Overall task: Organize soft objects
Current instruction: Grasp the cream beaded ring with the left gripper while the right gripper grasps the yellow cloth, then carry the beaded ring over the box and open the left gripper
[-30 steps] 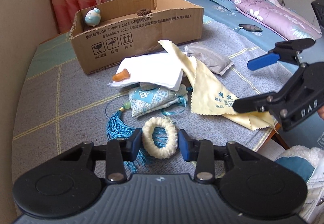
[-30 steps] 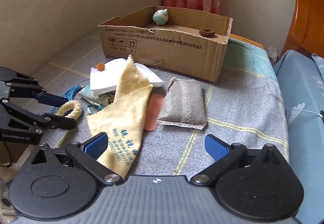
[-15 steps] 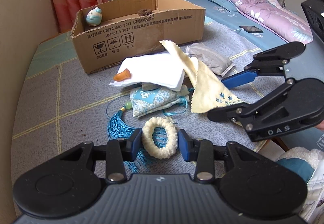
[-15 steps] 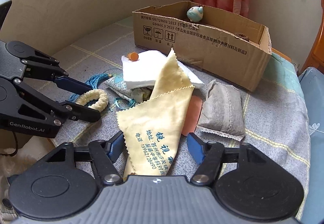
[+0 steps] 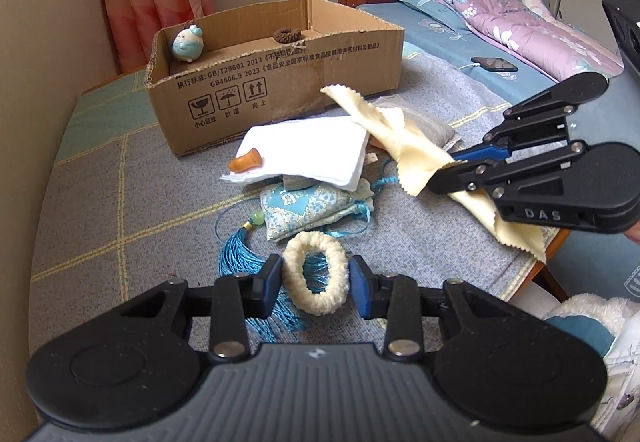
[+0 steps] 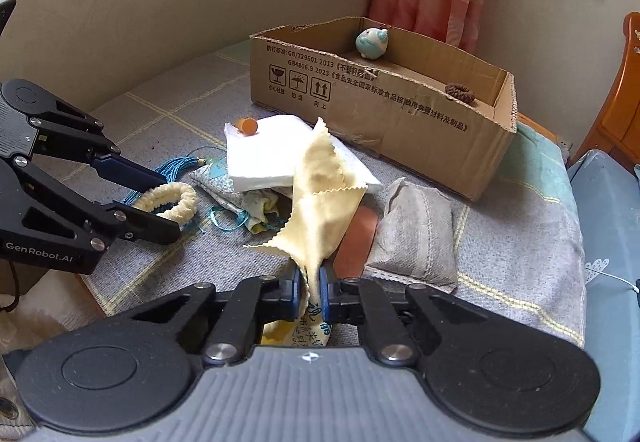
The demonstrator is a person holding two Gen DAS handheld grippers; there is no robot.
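The right hand-held gripper has just closed on the yellow cloth and lifts its edge off the surface. The left hand-held gripper still brackets the ring, not squeezing. Next the cloth probably goes to the box.

Matt corrugated cardboard box, soft yellow cloth, fuzzy cream ring

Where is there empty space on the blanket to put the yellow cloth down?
Bare blanket lies left of the white pad and blue tassel, and right of the grey pouch. The middle, around the cream ring, is crowded. The cardboard box has room too.
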